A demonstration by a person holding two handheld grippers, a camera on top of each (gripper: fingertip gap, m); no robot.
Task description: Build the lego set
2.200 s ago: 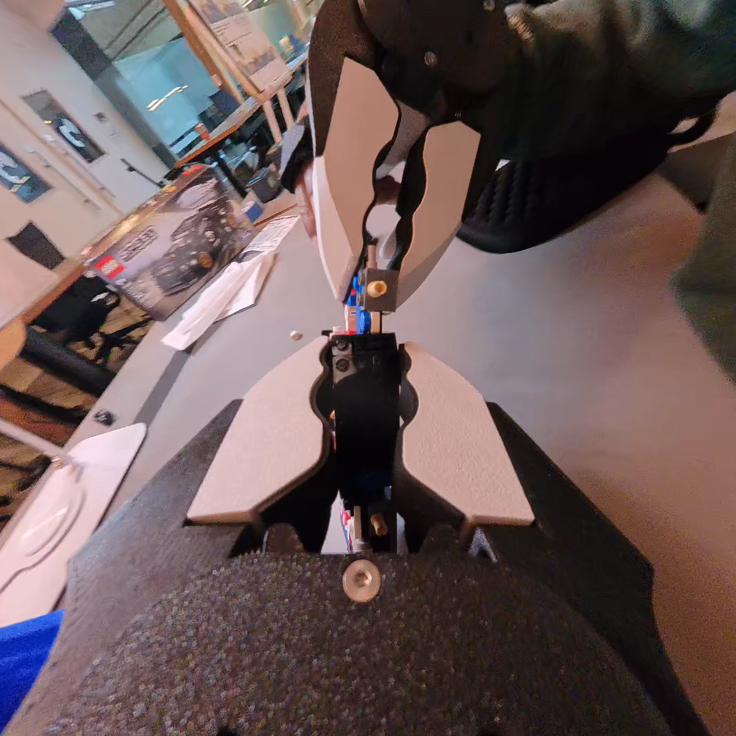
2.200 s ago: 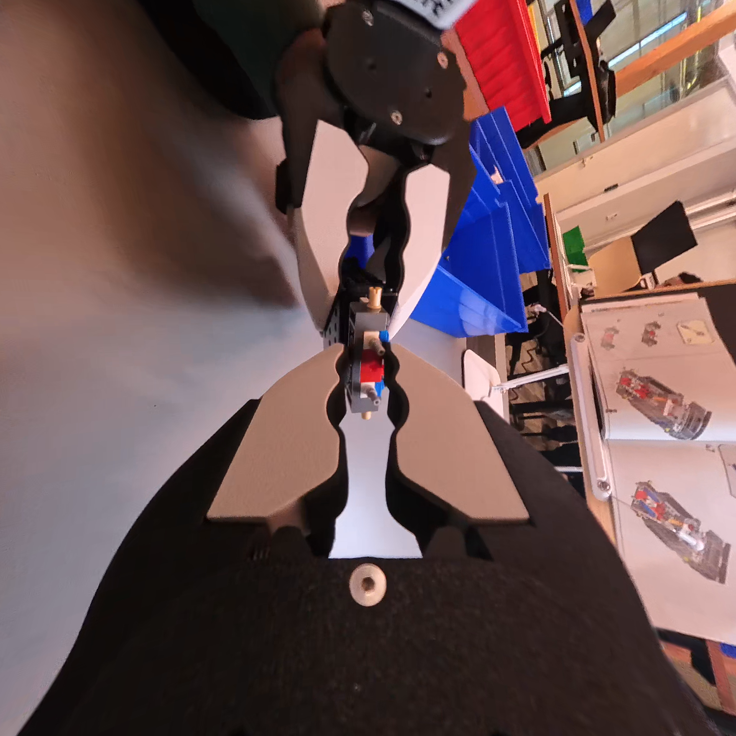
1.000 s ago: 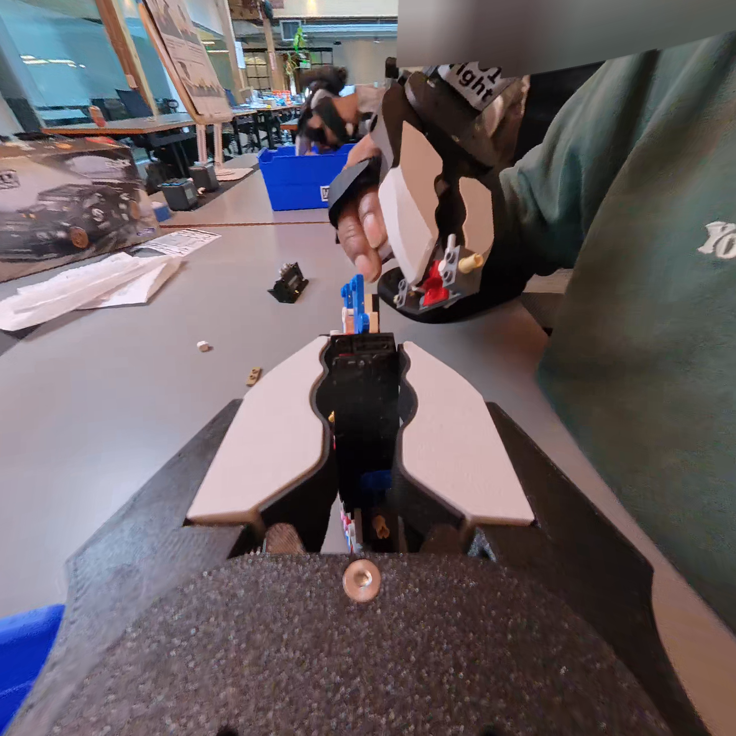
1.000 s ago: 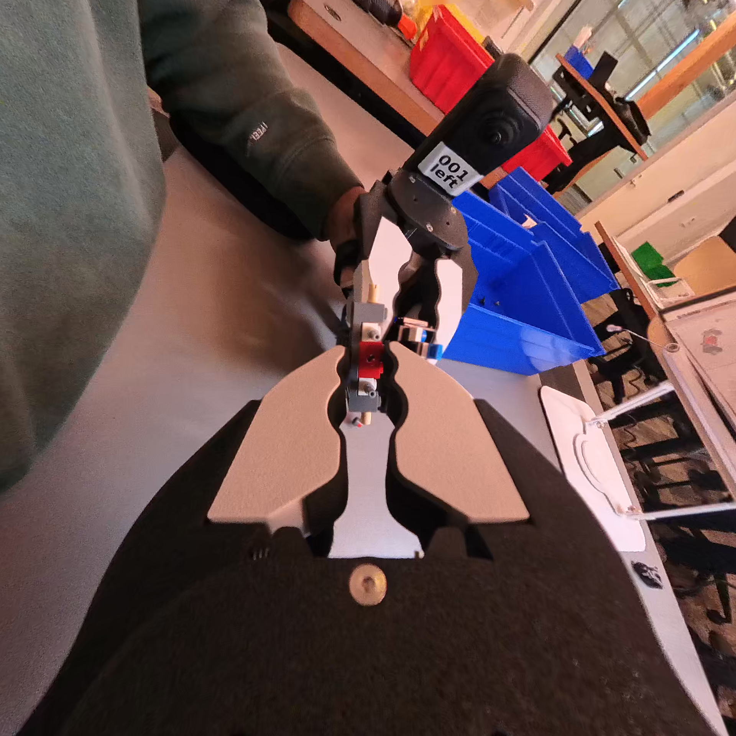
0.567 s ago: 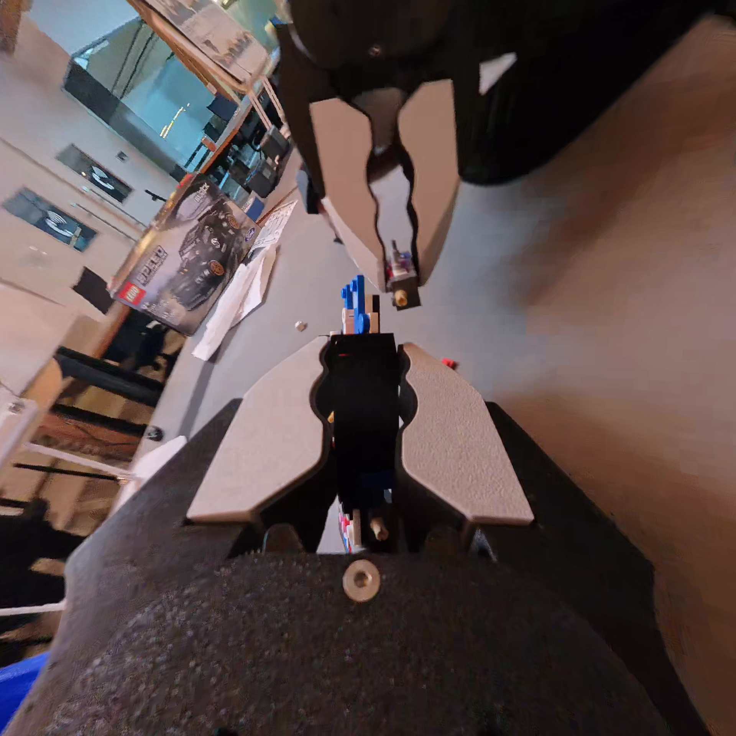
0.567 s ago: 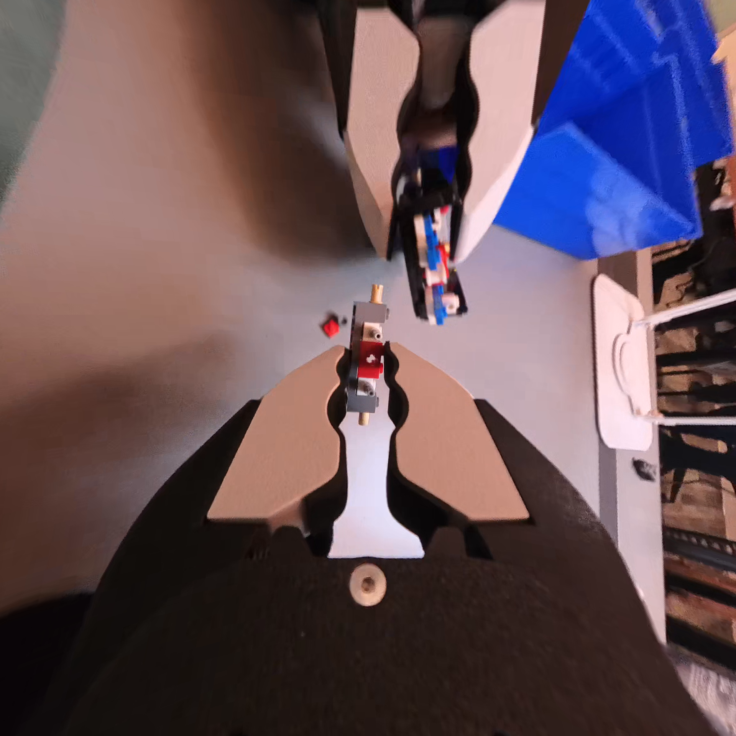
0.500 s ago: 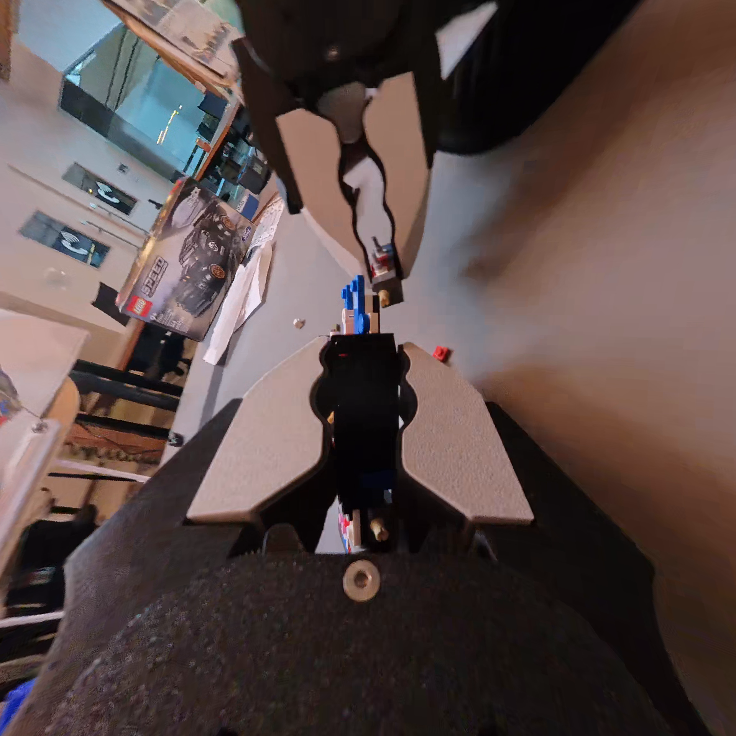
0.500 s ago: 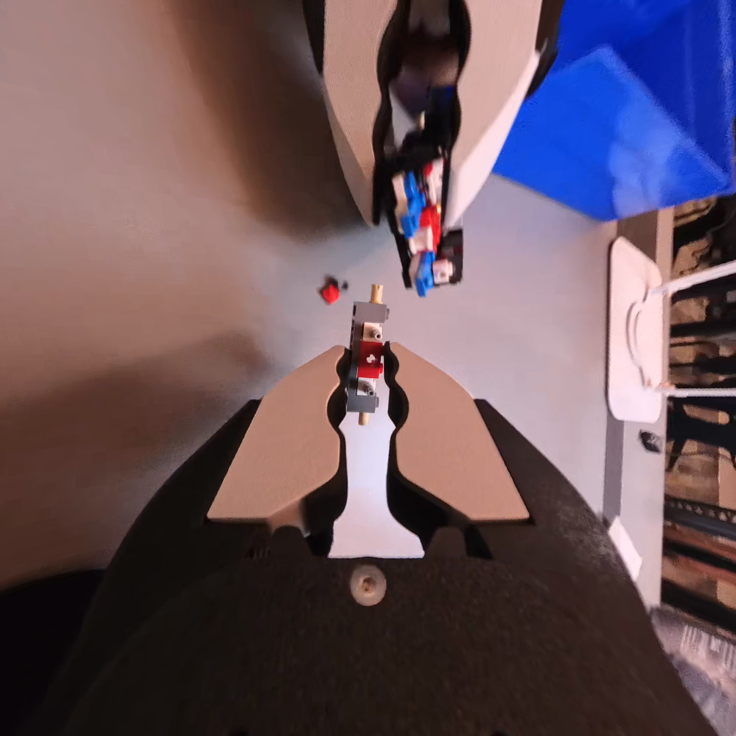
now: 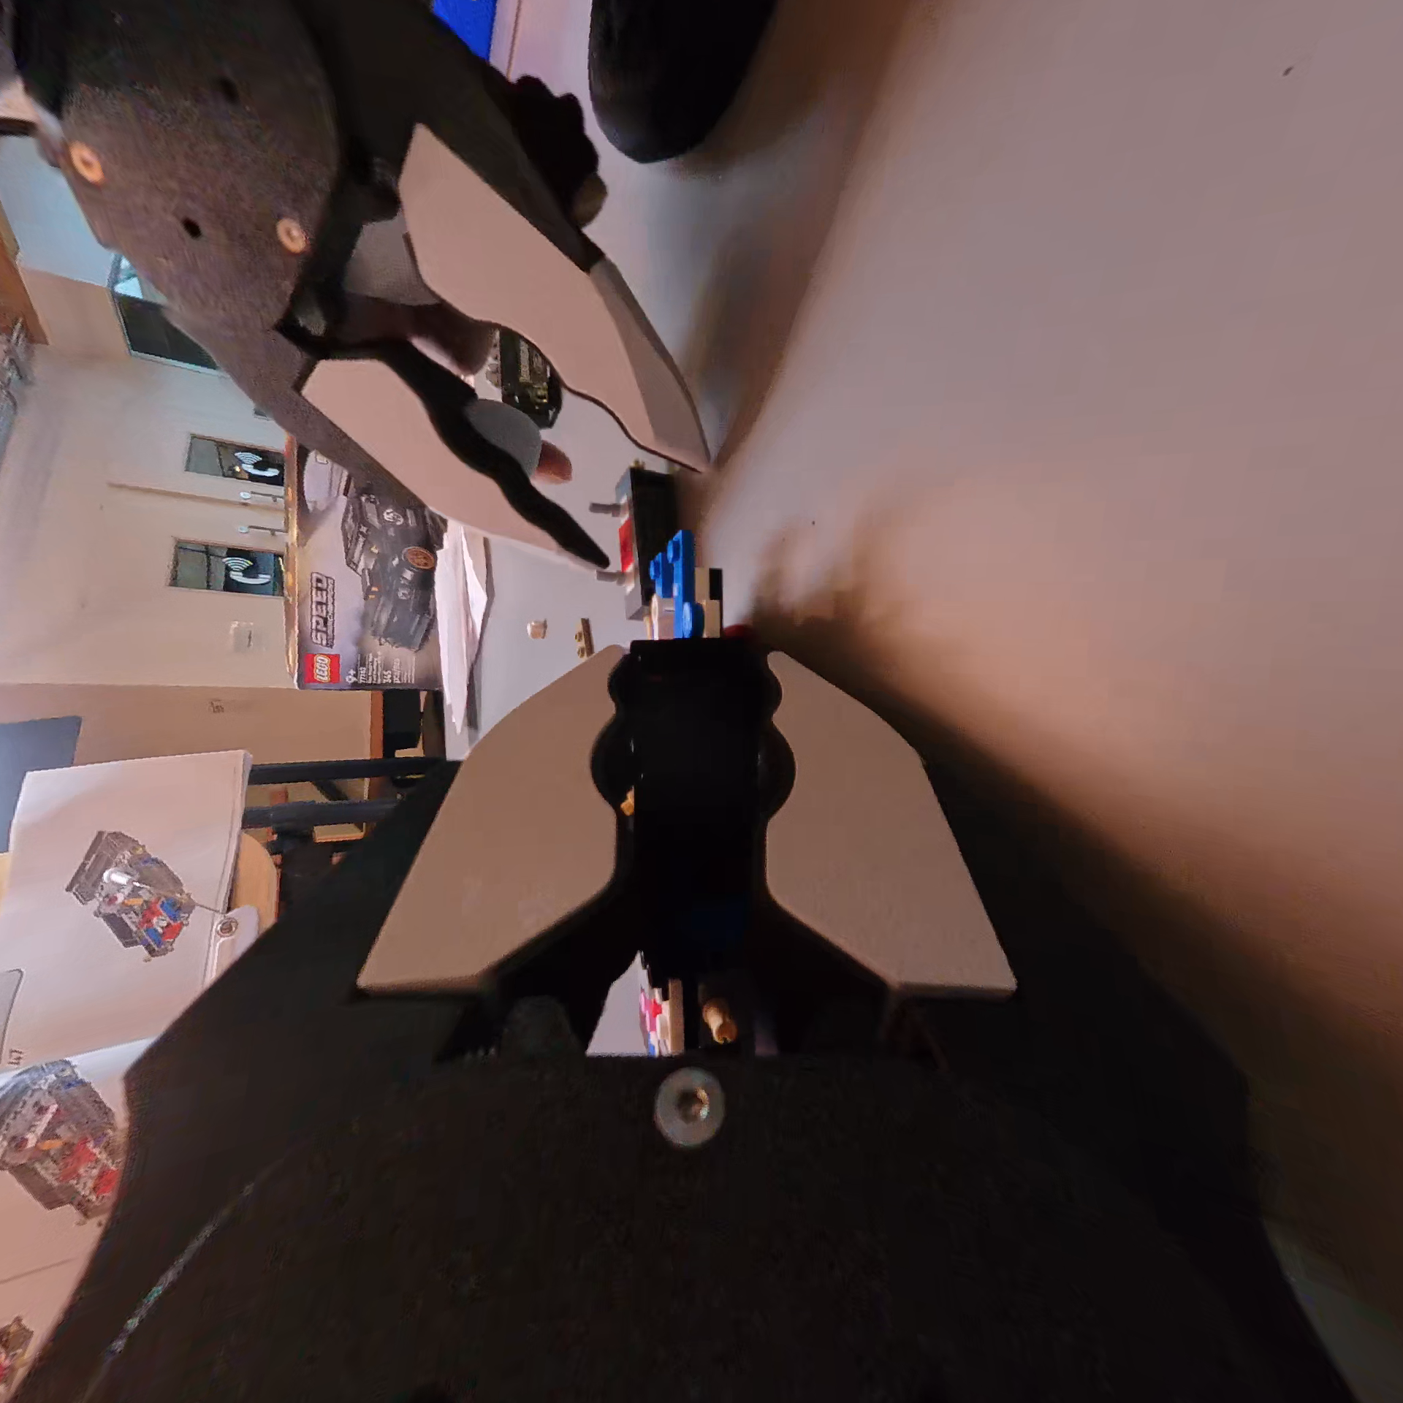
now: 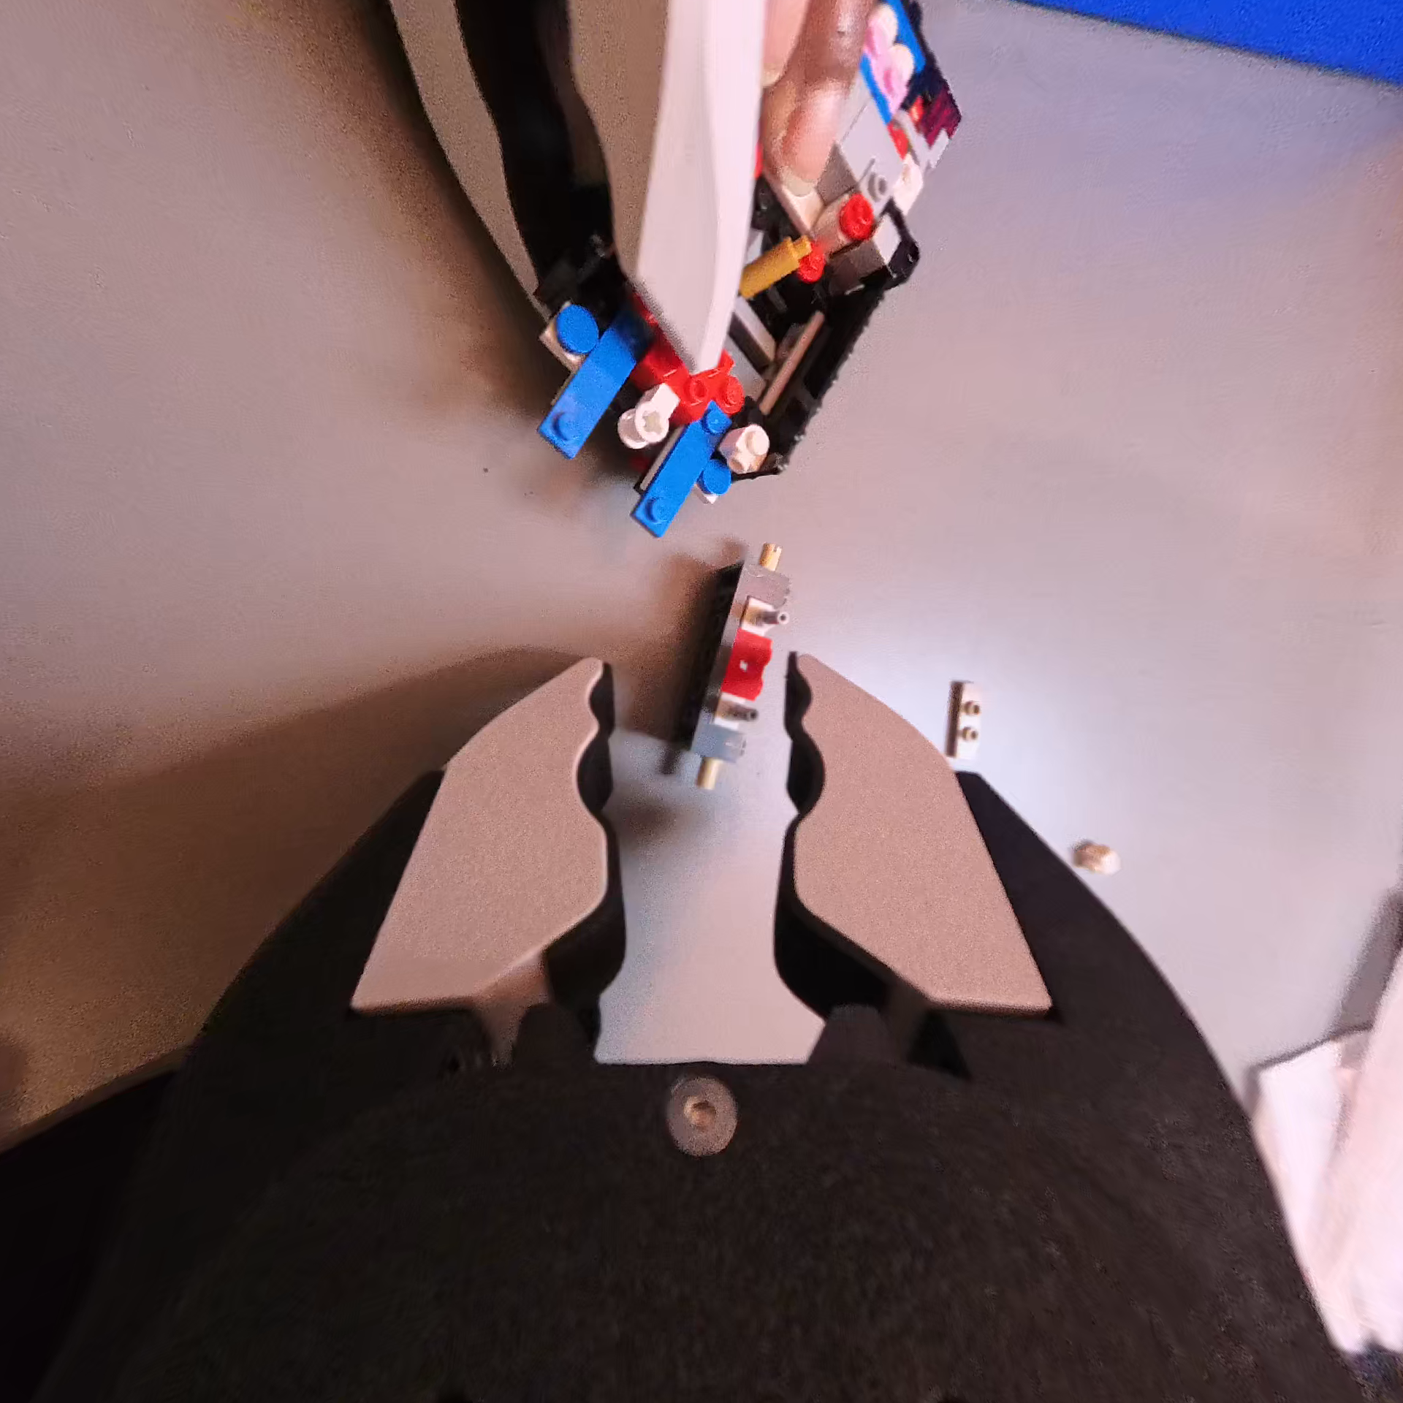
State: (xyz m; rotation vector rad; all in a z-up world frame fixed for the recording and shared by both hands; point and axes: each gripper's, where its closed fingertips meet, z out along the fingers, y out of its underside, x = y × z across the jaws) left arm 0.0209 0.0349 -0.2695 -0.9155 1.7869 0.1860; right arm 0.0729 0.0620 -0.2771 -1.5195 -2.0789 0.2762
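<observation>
- Grey, red and black bricks make up a small sub-assembly (image 10: 735,668) that sits on the grey bench (image 10: 228,531), tan pins poking out of both its ends.
- It lies between the fingertips of the right claw (image 10: 695,668), whose two fingers stand apart on either side; neither one is touching it.
- In the left wrist view the same sub-assembly (image 9: 645,531) shows just under the tips of the right claw (image 9: 657,512), again with a clear gap between the fingers.
- Just beyond it, the larger lego chassis (image 10: 729,326) with a black frame, blue plates, red studs and a yellow pin is held tilted, its blue end lowest and near the sub-assembly's top pin but apart from it.
- The left claw (image 9: 691,653) is clamped on that chassis (image 9: 687,759); the black body fills the gap between its fingers and the blue plates stick out past the tips.
- From the right wrist view the left claw (image 10: 630,319) comes in from the top, with a fingertip of the person's hand (image 10: 805,99) pressed on the chassis.
- A small tan plate (image 10: 964,717) and a tan round stud (image 10: 1095,858) lie loose on the bench to the right.
- Farther out stand the set's box (image 9: 364,592) and an open instruction booklet (image 9: 114,911).
</observation>
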